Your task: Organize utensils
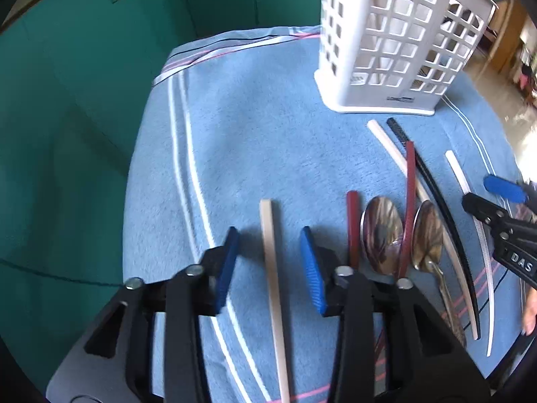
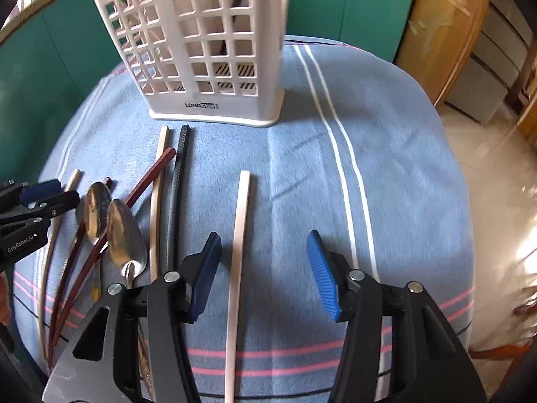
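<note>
Blue ribbed pads of the left tool point(image 1: 270, 262) stand narrowly apart on either side of a pale beige chopstick point(image 1: 273, 288), which lies flat on the light blue striped towel point(image 1: 251, 154) covering the surface; the pads do not press on it. Just to this tool's right lie a short dark red chopstick point(image 1: 352, 228), a shiny metal spoon point(image 1: 381, 231) with its bowl toward the camera, a longer dark red chopstick point(image 1: 407, 208) crossing beside it, and a second metal spoon point(image 1: 429, 235). Further right run a white chopstick point(image 1: 392, 151), a black textured chopstick point(image 1: 423, 174) and another white chopstick point(image 1: 458, 174). Ahead and to the right stands the white plastic lattice utensil holder point(image 1: 386, 43), upright on the towel. Beyond the towel's edge is a green cabinet front point(image 1: 84, 100).

The right tool point(image 2: 265, 265) hovers with its pads moderately wide, gripping nothing; a white chopstick point(image 2: 238, 235) lies on the towel point(image 2: 386, 168) between them, nearer the left pad and apart from both. To this tool's left are the black chopstick point(image 2: 178, 181), a pale one point(image 2: 156, 208), the red chopstick point(image 2: 147, 181) and the two spoons point(image 2: 126, 231). Straight ahead stands the holder point(image 2: 208, 43). At the far left edge the left tool point(image 2: 37, 201) shows.
</note>
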